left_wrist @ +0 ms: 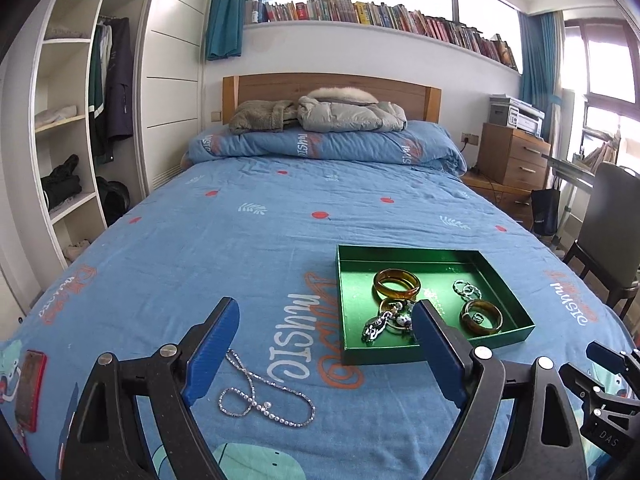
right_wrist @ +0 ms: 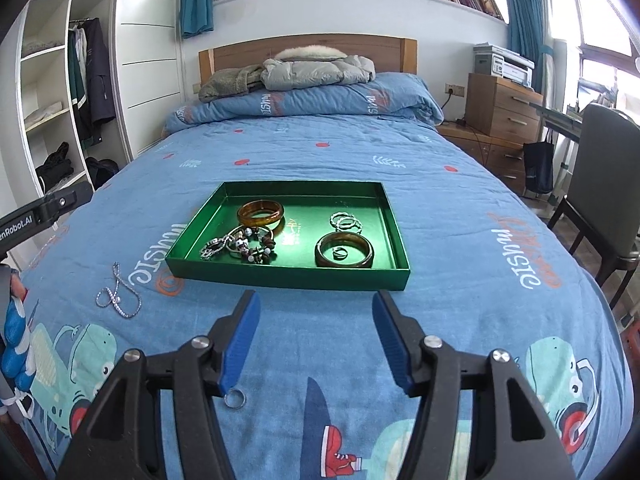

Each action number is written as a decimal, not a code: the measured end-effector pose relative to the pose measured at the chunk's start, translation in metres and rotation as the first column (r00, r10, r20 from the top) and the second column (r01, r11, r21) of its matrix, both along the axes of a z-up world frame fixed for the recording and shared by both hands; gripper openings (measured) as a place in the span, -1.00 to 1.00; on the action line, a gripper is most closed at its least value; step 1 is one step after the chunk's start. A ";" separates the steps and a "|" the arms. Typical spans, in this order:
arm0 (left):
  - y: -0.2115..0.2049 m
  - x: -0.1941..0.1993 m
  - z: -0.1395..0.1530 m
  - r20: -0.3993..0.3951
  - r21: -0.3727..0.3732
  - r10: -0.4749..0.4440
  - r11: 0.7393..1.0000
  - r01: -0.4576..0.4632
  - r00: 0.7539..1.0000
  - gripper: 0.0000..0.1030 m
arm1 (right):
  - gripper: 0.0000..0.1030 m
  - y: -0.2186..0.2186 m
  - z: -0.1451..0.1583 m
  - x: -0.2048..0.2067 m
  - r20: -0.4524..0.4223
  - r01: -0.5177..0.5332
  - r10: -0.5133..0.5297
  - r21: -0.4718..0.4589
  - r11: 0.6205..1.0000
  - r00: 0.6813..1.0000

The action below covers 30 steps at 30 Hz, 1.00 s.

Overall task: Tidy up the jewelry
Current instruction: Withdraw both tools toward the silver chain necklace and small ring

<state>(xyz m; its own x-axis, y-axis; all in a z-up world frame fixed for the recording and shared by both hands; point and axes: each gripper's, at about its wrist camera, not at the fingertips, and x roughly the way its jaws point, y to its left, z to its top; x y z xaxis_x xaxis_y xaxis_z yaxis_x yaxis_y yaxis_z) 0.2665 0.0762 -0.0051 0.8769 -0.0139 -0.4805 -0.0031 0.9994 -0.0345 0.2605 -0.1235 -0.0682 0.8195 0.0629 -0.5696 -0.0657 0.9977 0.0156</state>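
A green tray (right_wrist: pixel 288 276) lies on the blue bedspread. It holds an amber bangle (right_wrist: pixel 261 212), a darker bangle (right_wrist: pixel 362 258) with a small ring inside it, twisted silver rings (right_wrist: pixel 345 222) and a tangle of beaded bracelets (right_wrist: pixel 240 246). A rhinestone necklace (left_wrist: pixel 260 392) lies loose on the bedspread left of the tray (left_wrist: pixel 400 250), just beyond my left gripper (left_wrist: pixel 326 308), which is open and holds nothing. My right gripper (right_wrist: pixel 316 298) is open in front of the tray's near wall. A silver ring (right_wrist: pixel 235 398) lies on the bedspread under its left finger.
A red phone (left_wrist: pixel 30 388) lies at the bed's left edge. A folded duvet and jackets (left_wrist: pixel 348 114) sit by the headboard. A chair (right_wrist: pixel 600 168) and a wooden drawer unit (right_wrist: pixel 504 108) stand to the right of the bed, and open wardrobe shelves (left_wrist: pixel 64 120) to its left.
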 end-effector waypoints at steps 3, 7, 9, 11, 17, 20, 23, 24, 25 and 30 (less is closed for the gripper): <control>-0.009 -0.016 0.002 -0.003 0.048 0.010 0.999 -0.010 1.000 0.72 | 0.12 0.001 0.005 -0.014 0.017 -0.024 0.024 -0.014 1.000 1.000; -0.018 -0.045 0.003 -0.017 0.073 0.017 0.997 -0.016 1.000 0.74 | 0.13 0.000 0.009 -0.030 0.034 -0.046 0.046 -0.008 0.999 0.998; -0.023 -0.060 0.003 -0.020 0.089 0.019 0.996 -0.018 1.000 0.74 | 0.14 0.001 0.011 -0.040 0.043 -0.052 0.053 -0.021 0.998 0.998; -0.029 -0.074 0.004 -0.024 0.115 0.025 0.993 -0.022 0.999 0.74 | 0.14 0.002 0.013 -0.051 0.052 -0.058 0.060 -0.035 0.998 0.997; -0.039 -0.115 0.011 -0.041 0.154 0.048 0.987 -0.041 0.998 0.75 | 0.14 0.001 0.020 -0.086 0.074 -0.084 0.088 -0.059 0.995 0.993; -0.040 -0.134 0.017 -0.040 0.147 0.062 0.988 -0.056 0.997 0.75 | 0.14 -0.001 0.024 -0.101 0.083 -0.098 0.103 -0.062 0.993 0.991; -0.043 -0.151 0.023 -0.052 0.123 0.052 0.991 -0.045 0.997 0.75 | 0.15 0.000 0.029 -0.116 0.091 -0.116 0.121 -0.060 0.991 0.989; -0.043 -0.156 0.025 -0.058 0.114 0.048 0.993 -0.041 0.997 0.75 | 0.15 0.000 0.031 -0.122 0.097 -0.122 0.127 -0.060 0.991 0.987; -0.045 -0.162 0.027 -0.062 0.109 0.046 0.993 -0.039 0.997 0.75 | 0.15 0.000 0.033 -0.128 0.103 -0.128 0.134 -0.059 0.990 0.986; -0.057 -0.188 0.036 -0.064 0.119 0.037 0.992 -0.029 0.997 0.75 | 0.15 -0.007 0.045 -0.157 0.135 -0.144 0.149 -0.041 0.989 0.980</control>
<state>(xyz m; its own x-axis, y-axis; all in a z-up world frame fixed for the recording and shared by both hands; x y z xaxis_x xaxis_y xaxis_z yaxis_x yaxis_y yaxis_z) 0.0781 0.0191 0.0308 0.8423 0.0748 -0.5337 -0.0344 0.9958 0.0853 0.1034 -0.1309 -0.0232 0.8731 0.1720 -0.4562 -0.2106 0.9769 -0.0347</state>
